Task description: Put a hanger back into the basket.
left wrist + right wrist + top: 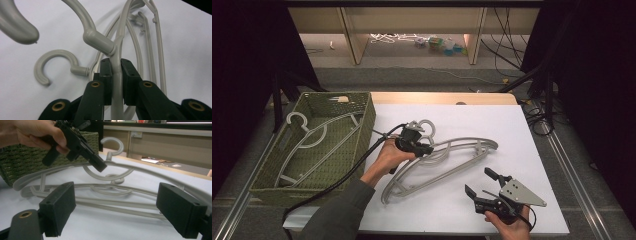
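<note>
At the bottom right of the high view the right gripper (475, 185) rests low over the white table (512, 125), its jaws spread wide with nothing between them; in the right gripper view the two black pads stand well apart at the lower corners of the frame. Just beyond it, toward the middle of the high view, the grey hangers (452, 160) lie in a loose pile on the white surface, long arms running from lower left to upper right. The left gripper (428, 149), in the centre of the high view, is clenched on the top hanger (117, 75) near its neck; in the left gripper view the grey bar passes straight up between the closed pads, with the hook joint just above them. A second hook (53, 66) lies flat on the table at that view's left. Farther back, in the upper left of the high view, a green woven basket (362, 125) holds another hanger (312, 145), well apart from both grippers.
</note>
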`<state>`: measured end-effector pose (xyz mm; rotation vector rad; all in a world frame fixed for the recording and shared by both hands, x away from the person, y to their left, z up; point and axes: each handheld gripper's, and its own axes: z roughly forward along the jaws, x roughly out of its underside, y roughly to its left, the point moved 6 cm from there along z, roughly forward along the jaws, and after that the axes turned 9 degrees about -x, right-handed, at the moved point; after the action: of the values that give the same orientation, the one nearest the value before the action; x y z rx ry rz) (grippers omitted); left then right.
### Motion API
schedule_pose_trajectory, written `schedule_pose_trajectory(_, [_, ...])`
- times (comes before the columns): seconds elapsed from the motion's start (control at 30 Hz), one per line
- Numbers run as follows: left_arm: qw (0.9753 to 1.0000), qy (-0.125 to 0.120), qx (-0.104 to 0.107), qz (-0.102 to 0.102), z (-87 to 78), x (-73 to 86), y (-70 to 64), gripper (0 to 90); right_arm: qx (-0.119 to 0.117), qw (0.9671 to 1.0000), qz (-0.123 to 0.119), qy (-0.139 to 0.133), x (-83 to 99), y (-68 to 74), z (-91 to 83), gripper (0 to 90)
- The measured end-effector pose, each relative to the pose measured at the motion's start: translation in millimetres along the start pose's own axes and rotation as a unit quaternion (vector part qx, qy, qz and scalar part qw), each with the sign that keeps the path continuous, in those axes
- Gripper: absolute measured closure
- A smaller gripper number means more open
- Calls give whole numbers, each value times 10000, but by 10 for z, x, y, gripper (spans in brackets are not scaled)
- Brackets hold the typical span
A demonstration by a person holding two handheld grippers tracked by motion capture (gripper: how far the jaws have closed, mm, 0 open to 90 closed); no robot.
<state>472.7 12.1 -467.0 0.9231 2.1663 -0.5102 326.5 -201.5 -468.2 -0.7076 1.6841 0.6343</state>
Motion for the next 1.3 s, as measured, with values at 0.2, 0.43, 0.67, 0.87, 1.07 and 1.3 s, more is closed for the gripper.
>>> schedule_pose_trajectory(0.2, [9993, -373, 3, -64, -248, -108, 0, 805, -59, 10000, -1, 51, 6, 8, 1, 165])
schedule_pose_trajectory(0.43, [9980, -562, 229, -199, -500, -193, -12, 805, -48, 10000, -1, 11, 2, 9, 7, 165])
schedule_pose_trajectory(0.67, [9954, -787, 501, -223, -820, -264, 24, 805, -78, 10000, 25, 20, 6, 14, 13, 164])
schedule_pose_trajectory(0.87, [9923, -1006, 659, -306, -1222, -343, 3, 805, -99, 9999, 22, 58, 5, 17, 11, 164])
schedule_pose_trajectory(1.07, [9907, -1090, 722, -388, -1541, -347, 88, 805, -87, 9999, 24, 66, 9, 13, 11, 164])
schedule_pose_trajectory(1.3, [9916, -1085, 586, -392, -1807, -248, 227, 805, -74, 9999, 59, 83, 15, 12, 20, 164])
